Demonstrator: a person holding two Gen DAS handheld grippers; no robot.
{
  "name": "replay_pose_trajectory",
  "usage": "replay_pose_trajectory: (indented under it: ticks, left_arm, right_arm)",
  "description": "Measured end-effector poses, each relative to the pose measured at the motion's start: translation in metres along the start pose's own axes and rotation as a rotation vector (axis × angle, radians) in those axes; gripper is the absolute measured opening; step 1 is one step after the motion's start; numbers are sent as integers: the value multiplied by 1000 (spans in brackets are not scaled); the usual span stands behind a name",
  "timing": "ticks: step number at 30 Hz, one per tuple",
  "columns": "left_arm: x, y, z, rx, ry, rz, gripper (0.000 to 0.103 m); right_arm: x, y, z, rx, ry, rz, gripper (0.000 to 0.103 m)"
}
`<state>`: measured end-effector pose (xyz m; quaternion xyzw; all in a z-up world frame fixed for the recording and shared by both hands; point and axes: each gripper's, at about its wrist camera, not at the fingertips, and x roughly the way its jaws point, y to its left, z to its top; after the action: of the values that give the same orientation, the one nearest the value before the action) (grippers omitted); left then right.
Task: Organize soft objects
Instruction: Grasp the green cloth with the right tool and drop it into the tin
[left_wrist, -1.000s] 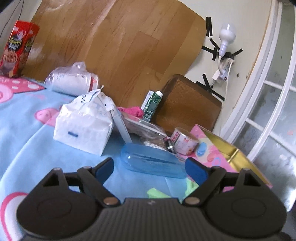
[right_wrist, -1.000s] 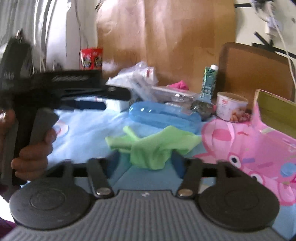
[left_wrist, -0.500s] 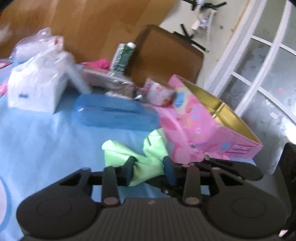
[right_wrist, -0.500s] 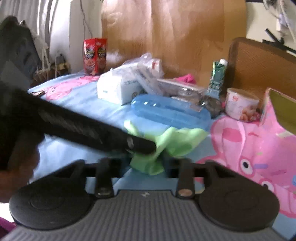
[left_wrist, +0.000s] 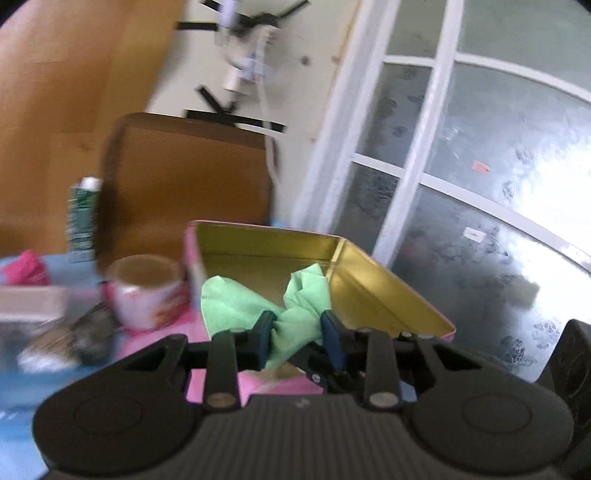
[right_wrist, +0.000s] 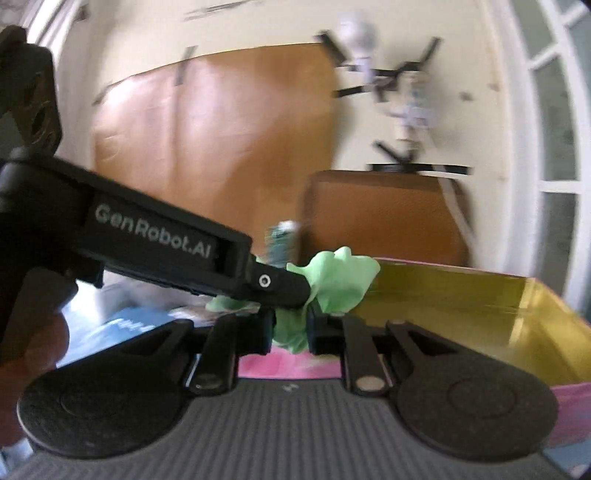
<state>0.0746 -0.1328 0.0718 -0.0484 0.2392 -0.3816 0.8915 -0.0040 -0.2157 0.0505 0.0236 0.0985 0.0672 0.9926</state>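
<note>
A light green cloth (left_wrist: 295, 314) is pinched by both grippers and held in the air at the near edge of an open pink tin box with a gold inside (left_wrist: 369, 280). My left gripper (left_wrist: 297, 338) is shut on the cloth's middle. My right gripper (right_wrist: 290, 330) is shut on the same cloth (right_wrist: 336, 280), just below the left gripper's black body (right_wrist: 155, 243), which crosses the right wrist view. The box (right_wrist: 461, 306) lies right in front of both grippers.
A pink and white cup (left_wrist: 144, 291) stands left of the box. A green carton (left_wrist: 83, 218) and a brown board (left_wrist: 184, 184) stand behind. A pink cloth (left_wrist: 26, 267) lies at the far left on the blue sheet. A window (left_wrist: 480, 166) is at the right.
Both grippers closed on the green cloth, lifted it off the blue sheet and carried it right to the open box. The blue case and tissue pack have left the views.
</note>
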Motion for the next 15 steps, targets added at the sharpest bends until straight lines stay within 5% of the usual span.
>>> replay_pose_trajectory:
  ticks: [4,8,9,11,15]
  left_arm:
    - [39,-17,2,11,29,-14,35]
    - [56,-29,1,40,50,65,58]
    - [52,-28,0,37,41,67,65]
    - [37,-26,-2,41,2,66,76]
    - [-12,-15,-11,76,-90,112,83]
  right_arm:
    - [5,-41,2,56,28,-83,20]
    - [17,-65,-3,73,89,-176,27]
    - [22,-67,-5,65,115,-207,34]
    - [27,-75,-8,82,151,-269,74]
    - [14,-88,-12,171,108,-277,83]
